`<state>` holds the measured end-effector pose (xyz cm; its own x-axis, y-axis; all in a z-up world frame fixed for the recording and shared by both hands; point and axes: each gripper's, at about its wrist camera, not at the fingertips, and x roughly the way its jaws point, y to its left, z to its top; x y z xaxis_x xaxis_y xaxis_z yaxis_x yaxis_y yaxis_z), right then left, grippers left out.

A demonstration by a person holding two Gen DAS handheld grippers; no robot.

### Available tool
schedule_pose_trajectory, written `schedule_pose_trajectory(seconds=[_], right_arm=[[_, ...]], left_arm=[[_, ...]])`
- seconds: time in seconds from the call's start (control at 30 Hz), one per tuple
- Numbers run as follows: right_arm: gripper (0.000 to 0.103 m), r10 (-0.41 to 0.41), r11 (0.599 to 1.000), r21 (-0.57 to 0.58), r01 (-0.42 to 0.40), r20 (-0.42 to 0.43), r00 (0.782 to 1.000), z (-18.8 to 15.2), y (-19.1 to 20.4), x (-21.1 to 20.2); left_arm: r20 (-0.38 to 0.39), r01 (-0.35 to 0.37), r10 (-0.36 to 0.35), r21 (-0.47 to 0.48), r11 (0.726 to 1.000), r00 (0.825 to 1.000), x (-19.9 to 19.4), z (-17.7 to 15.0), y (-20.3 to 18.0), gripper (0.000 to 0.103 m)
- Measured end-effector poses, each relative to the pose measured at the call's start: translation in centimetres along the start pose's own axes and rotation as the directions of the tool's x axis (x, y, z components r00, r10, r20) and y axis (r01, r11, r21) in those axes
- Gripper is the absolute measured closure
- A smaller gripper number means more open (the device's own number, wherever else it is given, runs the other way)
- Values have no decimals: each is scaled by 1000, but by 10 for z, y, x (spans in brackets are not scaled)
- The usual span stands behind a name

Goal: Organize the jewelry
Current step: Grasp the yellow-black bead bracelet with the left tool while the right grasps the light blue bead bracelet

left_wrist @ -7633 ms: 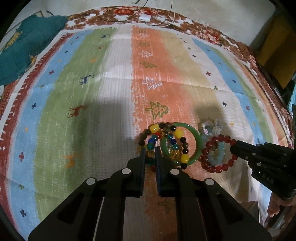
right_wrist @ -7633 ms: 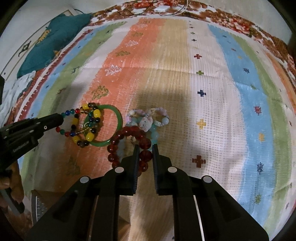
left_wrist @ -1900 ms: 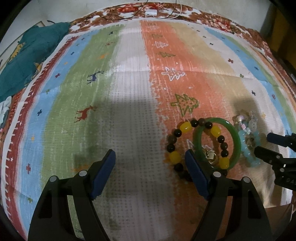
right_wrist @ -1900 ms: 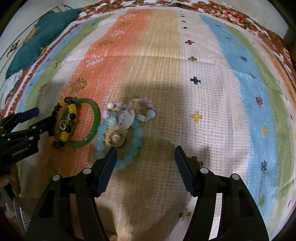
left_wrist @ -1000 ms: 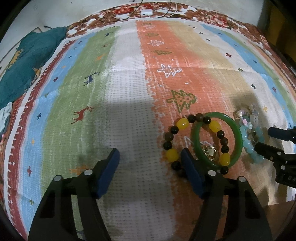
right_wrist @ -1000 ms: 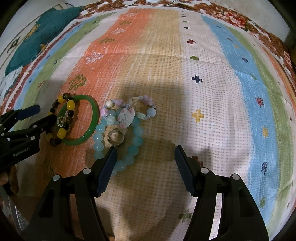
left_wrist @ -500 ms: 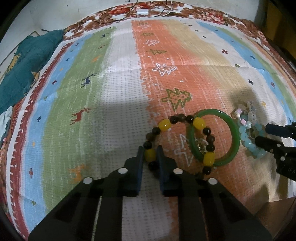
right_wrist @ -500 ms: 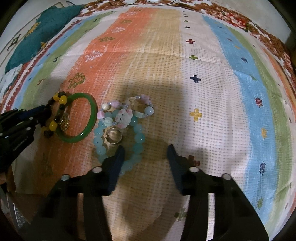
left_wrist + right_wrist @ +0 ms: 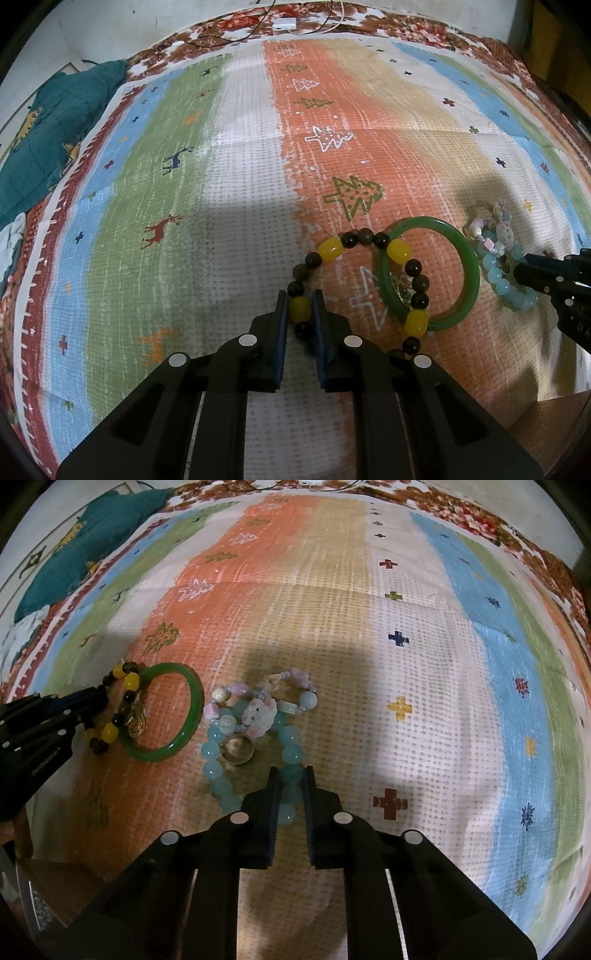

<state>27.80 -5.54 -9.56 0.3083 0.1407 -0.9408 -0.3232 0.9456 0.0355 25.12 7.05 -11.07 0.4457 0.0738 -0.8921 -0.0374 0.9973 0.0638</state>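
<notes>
Amber-and-dark beaded bracelet [image 9: 354,280] sits pinched at 1 yellow bead in the left gripper [image 9: 298,314]; its far loop overlaps the green bangle [image 9: 432,273] near the worktop's near edge. Beside them, the right gripper [image 9: 290,794] has just closed its jaws on the pale blue bracelet [image 9: 255,760], which encircles a ring [image 9: 236,751] and probably tangles with the pink charm bracelet [image 9: 266,701]. Lifting could drag the bangle or ring off that near edge. Open striped cloth [image 9: 229,184] lies toward the far and side edges.
</notes>
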Motion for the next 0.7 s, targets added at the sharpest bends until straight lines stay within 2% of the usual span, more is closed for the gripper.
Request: schedule_pose_trajectory(seconds=[0.43,0.7], right_arm=[[91,-2,1000,3,2,-2,1000,0,0,-4],[91,26,1000,-3,-26,19,999,2,5,-17]], left_arm=[[-12,17,-17,-24,1000,1000,-5,3,3,91],[26,38,-37,-29,999,999,-24,7,1,91]])
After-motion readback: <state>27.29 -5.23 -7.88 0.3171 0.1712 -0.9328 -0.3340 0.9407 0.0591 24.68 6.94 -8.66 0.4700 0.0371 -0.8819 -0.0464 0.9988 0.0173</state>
